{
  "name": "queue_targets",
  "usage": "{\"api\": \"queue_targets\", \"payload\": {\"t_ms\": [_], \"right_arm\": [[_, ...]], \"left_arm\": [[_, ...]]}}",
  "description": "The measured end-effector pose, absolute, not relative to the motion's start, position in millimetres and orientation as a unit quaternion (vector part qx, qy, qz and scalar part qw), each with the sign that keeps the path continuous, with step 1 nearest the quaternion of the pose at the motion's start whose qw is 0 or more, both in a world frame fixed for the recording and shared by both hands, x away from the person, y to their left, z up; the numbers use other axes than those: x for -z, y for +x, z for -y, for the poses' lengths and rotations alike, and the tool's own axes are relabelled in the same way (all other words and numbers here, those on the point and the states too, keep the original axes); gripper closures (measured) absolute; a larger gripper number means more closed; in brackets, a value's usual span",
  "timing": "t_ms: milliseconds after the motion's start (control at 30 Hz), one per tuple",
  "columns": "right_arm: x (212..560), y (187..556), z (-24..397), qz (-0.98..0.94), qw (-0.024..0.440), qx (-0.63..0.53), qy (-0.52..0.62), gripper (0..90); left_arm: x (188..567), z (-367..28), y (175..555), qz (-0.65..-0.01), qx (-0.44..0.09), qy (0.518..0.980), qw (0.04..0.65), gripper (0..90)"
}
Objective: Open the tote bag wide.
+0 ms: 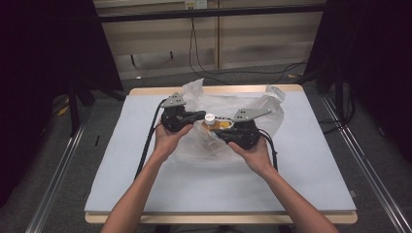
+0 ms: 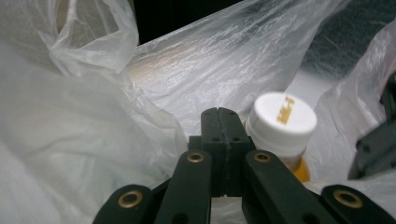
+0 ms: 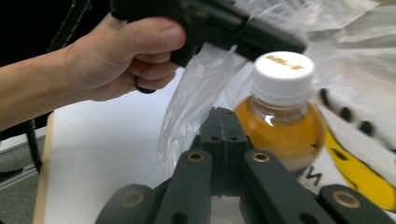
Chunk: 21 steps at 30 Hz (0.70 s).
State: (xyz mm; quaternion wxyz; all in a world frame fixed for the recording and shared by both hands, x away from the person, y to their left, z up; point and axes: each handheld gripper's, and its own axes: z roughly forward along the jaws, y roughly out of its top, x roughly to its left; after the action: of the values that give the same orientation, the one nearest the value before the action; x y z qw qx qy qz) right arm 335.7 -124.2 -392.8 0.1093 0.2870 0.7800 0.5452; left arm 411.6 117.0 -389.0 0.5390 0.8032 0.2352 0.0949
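A clear plastic bag [image 1: 252,104] lies crumpled in the middle of the table. Inside it stands a bottle [image 1: 210,118] of orange liquid with a white cap [image 2: 281,119]. My left gripper [image 1: 202,115] is at the bag's left edge beside the cap, its jaws shut [image 2: 218,113] on the bag's film [image 2: 70,140]. From the right gripper view, a strip of film [image 3: 196,88] hangs from the left gripper [image 3: 292,45] down to my right gripper [image 3: 224,113]. The right gripper [image 1: 217,132] sits just in front of the bottle [image 3: 280,126], shut on the bag's near edge.
A blue-grey mat [image 1: 145,184] covers the wooden table [image 1: 228,90]. A yellow and white printed item with black dots [image 3: 359,177] lies in the bag beside the bottle. Cables [image 1: 145,145] trail from both grippers. Dark stands and a metal rail [image 1: 58,170] flank the table.
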Motion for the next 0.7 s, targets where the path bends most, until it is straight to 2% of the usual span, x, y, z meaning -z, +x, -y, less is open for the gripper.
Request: {"api": "queue_targets", "payload": {"t_ms": [400, 700], "right_arm": [[413, 356, 162, -0.768, 0.141, -0.523, 0.342, 90.0], [443, 367, 164, -0.783, 0.124, -0.491, 0.361, 90.0]], "left_arm": [[419, -130, 414, -0.249, -0.085, 0.821, 0.506, 90.0], [443, -129, 411, -0.246, -0.069, 0.836, 0.486, 90.0]]}}
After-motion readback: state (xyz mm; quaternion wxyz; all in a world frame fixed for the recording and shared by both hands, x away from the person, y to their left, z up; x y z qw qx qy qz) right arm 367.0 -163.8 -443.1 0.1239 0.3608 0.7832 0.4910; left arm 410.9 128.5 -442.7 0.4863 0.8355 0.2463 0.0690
